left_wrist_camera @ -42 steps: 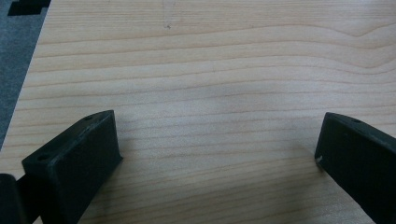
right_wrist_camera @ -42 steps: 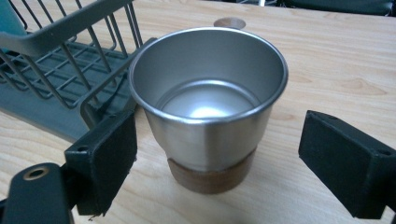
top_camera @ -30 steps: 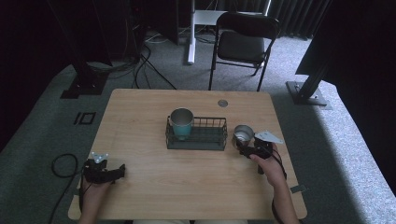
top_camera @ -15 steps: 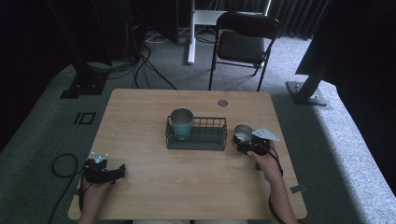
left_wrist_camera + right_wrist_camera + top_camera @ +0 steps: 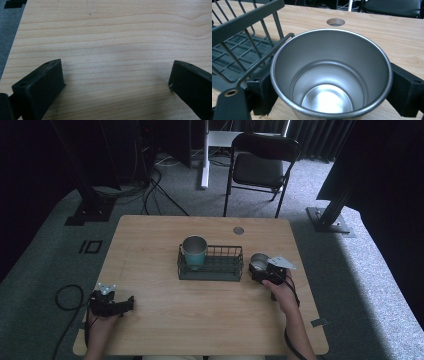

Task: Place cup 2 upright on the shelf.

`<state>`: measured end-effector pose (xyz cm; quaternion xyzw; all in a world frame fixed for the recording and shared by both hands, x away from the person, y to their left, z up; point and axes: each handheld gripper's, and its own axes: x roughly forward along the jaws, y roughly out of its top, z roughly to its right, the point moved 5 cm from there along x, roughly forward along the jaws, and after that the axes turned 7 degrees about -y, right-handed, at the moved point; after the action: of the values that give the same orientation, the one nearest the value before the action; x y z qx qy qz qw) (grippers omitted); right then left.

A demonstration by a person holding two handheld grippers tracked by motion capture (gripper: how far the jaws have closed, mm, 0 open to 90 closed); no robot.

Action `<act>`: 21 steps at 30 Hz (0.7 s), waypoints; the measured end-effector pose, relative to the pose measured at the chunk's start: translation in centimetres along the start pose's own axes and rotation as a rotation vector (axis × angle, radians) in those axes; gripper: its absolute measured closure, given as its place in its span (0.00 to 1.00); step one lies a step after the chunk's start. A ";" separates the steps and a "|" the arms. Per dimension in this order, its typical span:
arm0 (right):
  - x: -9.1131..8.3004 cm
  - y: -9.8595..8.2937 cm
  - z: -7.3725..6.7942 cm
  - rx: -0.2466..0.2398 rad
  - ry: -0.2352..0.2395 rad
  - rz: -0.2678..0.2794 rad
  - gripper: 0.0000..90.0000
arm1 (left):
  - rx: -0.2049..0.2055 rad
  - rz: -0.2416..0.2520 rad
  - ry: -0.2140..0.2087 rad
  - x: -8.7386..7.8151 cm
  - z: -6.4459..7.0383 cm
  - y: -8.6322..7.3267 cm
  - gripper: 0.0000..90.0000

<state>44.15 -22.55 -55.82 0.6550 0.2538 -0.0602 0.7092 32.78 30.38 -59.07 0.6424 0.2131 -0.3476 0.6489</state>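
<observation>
R gripper [image 5: 263, 270] fingers clamp steel cup [image 5: 332, 75] just beside wire basket [image 5: 210, 270] w/ teal cup [image 5: 194, 251]. L gripper [image 5: 117, 82] fingers wide open over bare worktop [image 5: 200, 310].

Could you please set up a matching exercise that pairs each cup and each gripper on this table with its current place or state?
Things:
1. teal cup
2. steel cup
3. left gripper
4. right gripper

Places or states:
A. open over bare table
B. standing inside the wire basket
C. closed around a cup
D. between two jaws, beside the basket

Pairs: 1-B, 2-D, 3-A, 4-C
</observation>
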 end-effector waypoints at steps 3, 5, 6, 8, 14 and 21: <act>0.1 0.1 0.0 -0.003 -0.008 0.008 0.14 | -0.001 0.001 0.000 0.0 0.0 0.0 0.00; 0.1 0.2 0.0 0.002 -0.007 0.011 0.15 | 0.000 0.000 0.000 0.0 0.0 0.0 0.00; 0.1 0.2 0.0 0.007 -0.007 0.013 0.16 | 0.000 0.000 0.000 0.0 0.0 0.0 0.00; 0.1 0.3 -0.1 0.002 -0.007 0.014 0.18 | 0.000 0.000 0.000 0.0 0.0 0.0 0.00; 0.0 0.4 0.2 -0.009 -0.027 0.004 0.19 | -0.001 0.001 0.000 0.0 0.0 0.0 0.00; -0.6 1.1 0.6 -0.002 -0.036 0.004 0.20 | 0.000 0.001 0.000 0.0 0.0 0.0 0.00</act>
<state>44.27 -23.17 -54.51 0.6537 0.2396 -0.0705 0.7144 32.79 30.38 -59.06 0.6423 0.2130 -0.3474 0.6491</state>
